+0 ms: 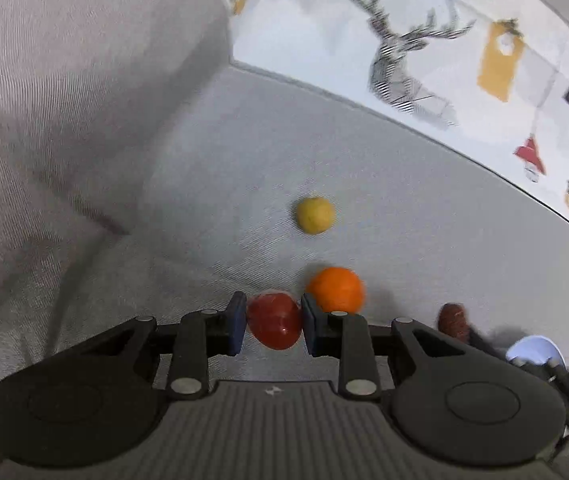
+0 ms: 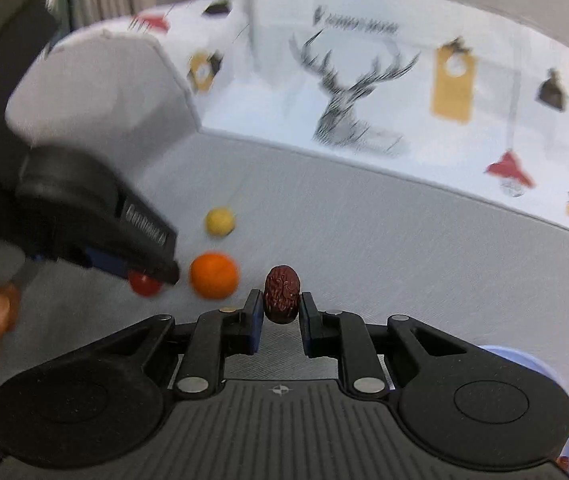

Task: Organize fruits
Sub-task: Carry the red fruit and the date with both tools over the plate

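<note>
Both grippers loaded. Left gripper (image 1: pixel 272 326): jaws closed part-way on a red fruit (image 1: pixel 274 326), pads (image 1: pixel 237 322) pressing both sides; fruit's long axis runs roughly along the fingers, narrower end twd the camera. Right gripper (image 2: pixel 281 308): jaws nearly fully closed on a wrinkled dark-brown date (image 2: pixel 282 294), gripped at its lower half, long axis upright, top half standing proud of the pads.

Loose fruit on the grey cushion (image 1: pixel 404 208): orange (image 1: pixel 336 290) just beyond and to the right of the left fingertips, touching or nearly touching the right pad as seen (cannot tell which); yellow fruit (image 1: pixel 315 215) farther ahead, apart from the rest. Left gripper is nearer both.

Pale blue bowl (image 2: pixel 524 360) shows at lower right edge, beside the right gripper — judged the drop point, nearer the right hand.

Obstructions: the grippers sit close together; the left would have to cross the right's path to reach the bowl. Printed fabric (image 2: pixel 364 92) behind, no interference
</note>
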